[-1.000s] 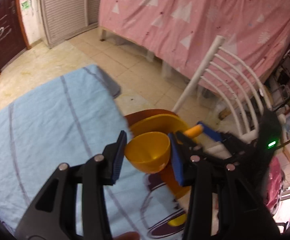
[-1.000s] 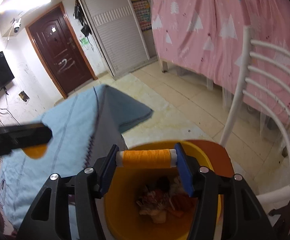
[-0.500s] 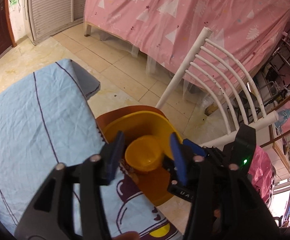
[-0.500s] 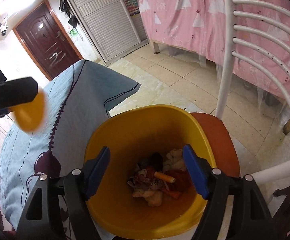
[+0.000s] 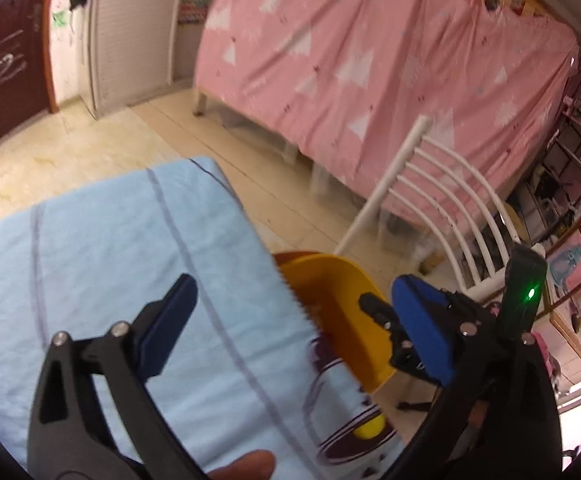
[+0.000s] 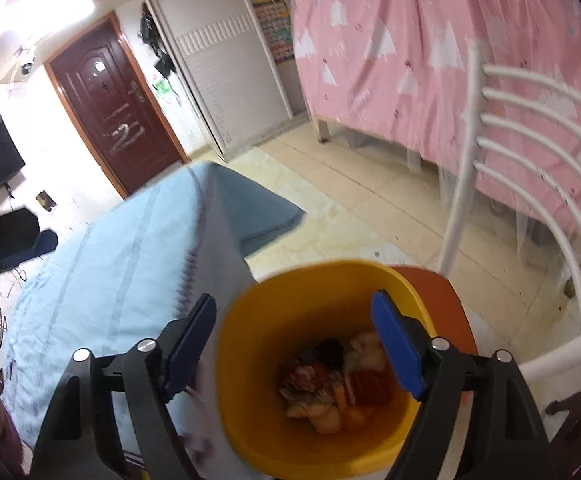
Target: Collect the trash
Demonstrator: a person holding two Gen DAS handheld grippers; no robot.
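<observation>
A yellow trash bin (image 6: 302,304) stands on an orange chair seat (image 6: 446,304) beside the table. Mixed trash (image 6: 330,380) lies at its bottom. My right gripper (image 6: 294,348) is open and empty, hovering over the bin's mouth. My left gripper (image 5: 294,328) is open wide and empty above the blue tablecloth (image 5: 90,260), left of the bin (image 5: 338,300). The right gripper's blue pad shows in the left wrist view (image 5: 422,328) over the bin. The small yellow bowl is not in view.
A white slatted chair back (image 6: 530,152) rises right of the bin. A pink patterned bed cover (image 5: 370,68) hangs behind. The tiled floor (image 5: 90,148), a brown door (image 6: 110,108) and a white shutter cupboard (image 6: 226,80) lie beyond the table.
The right gripper let go of the orange thread spool, which dropped into the bin. The left gripper opened, its yellow bowl is gone from view, and it swung left over the tablecloth.
</observation>
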